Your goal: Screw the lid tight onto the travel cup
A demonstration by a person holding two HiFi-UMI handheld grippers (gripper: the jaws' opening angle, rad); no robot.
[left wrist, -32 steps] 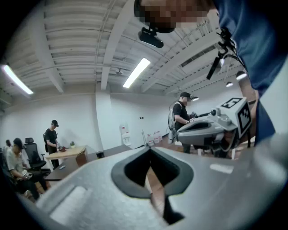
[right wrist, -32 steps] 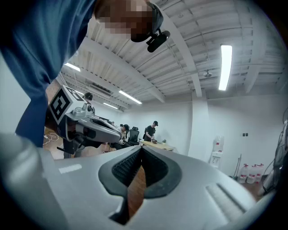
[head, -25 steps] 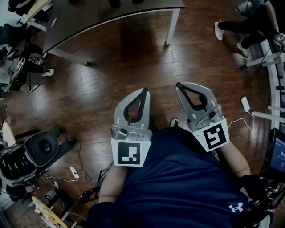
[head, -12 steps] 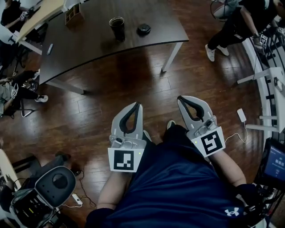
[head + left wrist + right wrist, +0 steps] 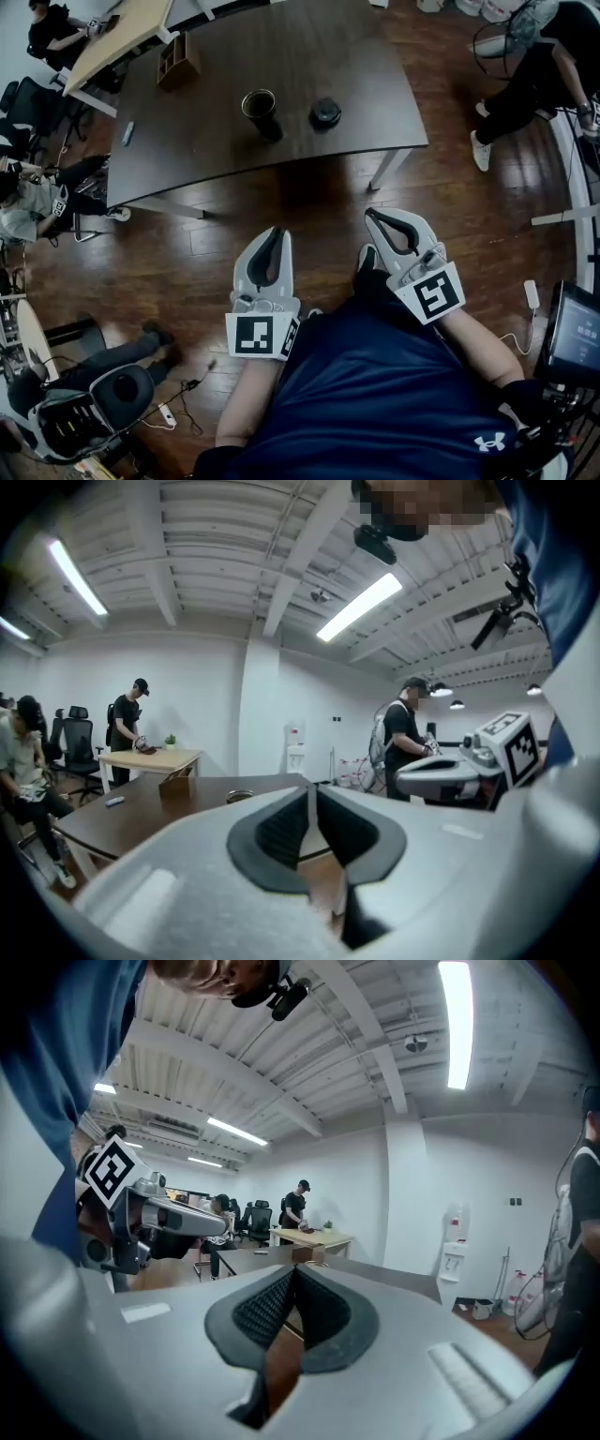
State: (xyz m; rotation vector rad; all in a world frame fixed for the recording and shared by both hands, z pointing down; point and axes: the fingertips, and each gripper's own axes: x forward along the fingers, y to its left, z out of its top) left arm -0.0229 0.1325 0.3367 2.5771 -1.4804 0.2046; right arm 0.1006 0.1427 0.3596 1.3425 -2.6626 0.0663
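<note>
— Head view first: where's the cup relative to you?
— The cup (image 5: 262, 112) is on the worktop (image 5: 281, 47), upright, mouth open. It's well apart from me, with bare floor (image 5: 309, 202) between us. Both grippers are out in front of my chest, off the worktop.
— Lid?
— The lid (image 5: 325, 113) is on the same worktop, lying flat just right of the cup, near it but not touching. It's not on the cup yet, so nothing is screwed.
— Which hand is nearer what?
— The cup sits ahead of my left gripper (image 5: 273, 232), roughly in line with it. My right gripper (image 5: 372, 215) angles inward, and the lid lies more to its side. My guess is the left steadies the cup and the right takes the lid.
— Finger state?
— In the left gripper view the fingers (image 5: 281, 832) have just been opening. They're only a sliver apart, with nothing between them. In the right gripper view the fingers (image 5: 262, 1312) are pressed together and empty.
— Axis to care about?
— The cup's long axis is vertical, so I'd judge it needs a grip from the side on its wall. The lid then comes down on the mouth along that same axis and turns about it. Both things lie forward of my fingertips, so the first need is closing that gap to the worktop. The right fingers must also spread before they can take anything.
</note>
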